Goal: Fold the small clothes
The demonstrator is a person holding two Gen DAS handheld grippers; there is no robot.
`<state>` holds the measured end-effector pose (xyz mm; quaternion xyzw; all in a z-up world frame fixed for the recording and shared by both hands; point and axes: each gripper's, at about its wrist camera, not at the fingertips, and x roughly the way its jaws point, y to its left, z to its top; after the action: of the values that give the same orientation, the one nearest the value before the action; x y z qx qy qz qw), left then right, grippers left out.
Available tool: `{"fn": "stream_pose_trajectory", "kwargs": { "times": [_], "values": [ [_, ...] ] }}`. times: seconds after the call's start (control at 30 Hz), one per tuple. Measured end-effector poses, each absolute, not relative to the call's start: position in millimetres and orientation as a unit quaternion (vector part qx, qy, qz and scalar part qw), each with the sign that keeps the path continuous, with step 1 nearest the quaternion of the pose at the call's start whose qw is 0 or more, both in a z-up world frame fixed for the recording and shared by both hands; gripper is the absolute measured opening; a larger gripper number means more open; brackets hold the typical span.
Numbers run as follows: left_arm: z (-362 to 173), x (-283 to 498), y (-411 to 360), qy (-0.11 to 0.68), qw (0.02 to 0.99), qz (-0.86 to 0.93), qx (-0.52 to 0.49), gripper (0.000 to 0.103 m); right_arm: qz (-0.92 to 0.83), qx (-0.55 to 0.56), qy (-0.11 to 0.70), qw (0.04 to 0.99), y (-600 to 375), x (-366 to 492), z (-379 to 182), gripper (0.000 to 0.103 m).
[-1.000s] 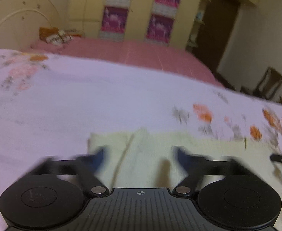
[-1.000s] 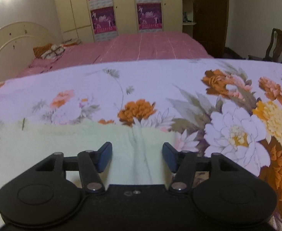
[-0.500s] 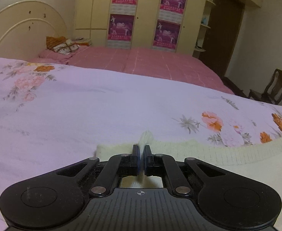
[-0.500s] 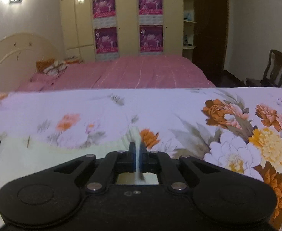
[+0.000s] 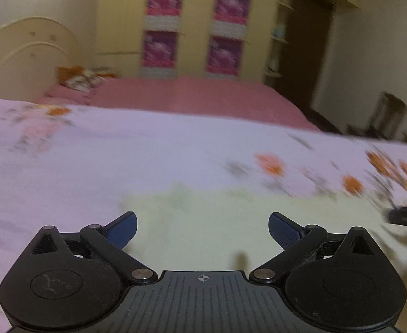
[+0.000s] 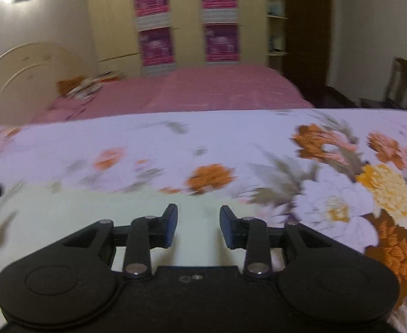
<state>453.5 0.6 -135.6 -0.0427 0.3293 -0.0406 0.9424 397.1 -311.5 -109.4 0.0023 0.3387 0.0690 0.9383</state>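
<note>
The pale yellow-green knitted garment (image 5: 231, 222) lies flat on the bed, spread over a lilac bedspread printed with orange and white flowers (image 5: 120, 161). Its far edge runs across both views, so its long axis lies side to side in front of the person, from one tool to the other. In the left wrist view the cloth's left end stops just beyond the left finger, with bare bedspread further left; in the right wrist view the cloth (image 6: 92, 216) ends a little past the right finger, where the big flowers begin.

The left tool (image 5: 202, 229) hangs over that left end with its jaws opening and spread very wide; nothing is between them and the blue pads (image 5: 122, 229) touch no cloth. The right tool (image 6: 198, 229) hangs over the right end, its jaws also opening but only part way, with a narrow gap and no fabric pinched in it. Each tool's dark tip shows at the edge of the other's view, so the two stand at opposite ends of the same garment.

Both tools point forward and down at the cloth, which lies directly beneath and ahead of them. Neither hand looks nearer than the other: each has its own end. The likely next fold would turn on that sideways axis, either bringing one end across to the other or taking the near edge again

Beyond the bedspread are a pink bed cover (image 5: 203, 97), a cream headboard (image 5: 22, 55) and a wardrobe with magenta posters (image 5: 195, 27)
</note>
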Motion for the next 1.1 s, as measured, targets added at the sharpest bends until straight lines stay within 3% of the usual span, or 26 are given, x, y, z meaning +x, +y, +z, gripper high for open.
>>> {"fn": "stream_pose_trajectory", "kwargs": {
  "times": [0.27, 0.43, 0.77, 1.1],
  "values": [
    [-172, 438, -25, 0.36, 0.931, -0.056, 0.005, 0.1, 0.104, -0.059, 0.361, 0.925, -258, 370, -137, 0.028],
    [-162, 435, -15, 0.373, 0.927, -0.039, -0.018, 0.1, 0.05, -0.036, 0.36, 0.931, -296, 366, -141, 0.028],
    [-153, 395, -11, 0.379, 0.923, -0.044, -0.052, 0.1, 0.054, -0.03, 0.347, 0.936, -282, 327, -115, 0.032],
    [-172, 373, -32, 0.404, 0.914, -0.039, -0.005, 0.1, 0.073, -0.047, 0.387, 0.918, -264, 301, -145, 0.034]
  ]
}}
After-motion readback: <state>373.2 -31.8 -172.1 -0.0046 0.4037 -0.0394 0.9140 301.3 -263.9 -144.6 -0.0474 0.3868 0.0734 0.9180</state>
